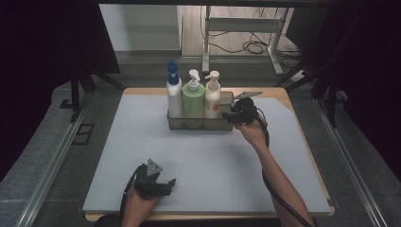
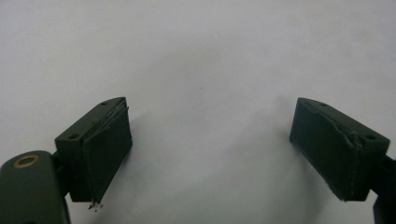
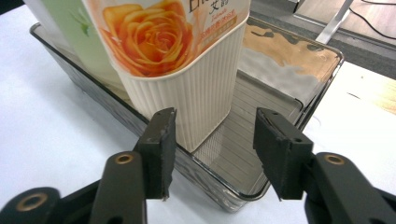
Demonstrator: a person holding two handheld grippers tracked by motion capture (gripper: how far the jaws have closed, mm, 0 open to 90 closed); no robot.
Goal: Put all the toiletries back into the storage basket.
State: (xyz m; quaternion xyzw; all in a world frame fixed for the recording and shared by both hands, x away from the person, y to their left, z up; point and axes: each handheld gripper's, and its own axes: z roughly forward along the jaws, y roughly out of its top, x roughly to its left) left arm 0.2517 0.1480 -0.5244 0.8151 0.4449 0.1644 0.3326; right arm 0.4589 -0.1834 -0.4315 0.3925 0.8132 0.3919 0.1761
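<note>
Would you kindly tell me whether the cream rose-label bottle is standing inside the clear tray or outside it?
Inside. The rose-label bottle stands upright on the floor of the clear tray, beside the green bottle, with the tray's walls around its base.

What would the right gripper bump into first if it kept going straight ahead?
Probably the clear tray's near wall, just ahead of the open right gripper. Right behind it stands the cream rose-label pump bottle. How close they are is hard to judge.

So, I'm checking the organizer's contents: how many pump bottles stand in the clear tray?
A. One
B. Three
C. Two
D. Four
B: the high view shows three in a row in the clear tray: a blue-capped white bottle, a green bottle and a cream bottle.
</note>
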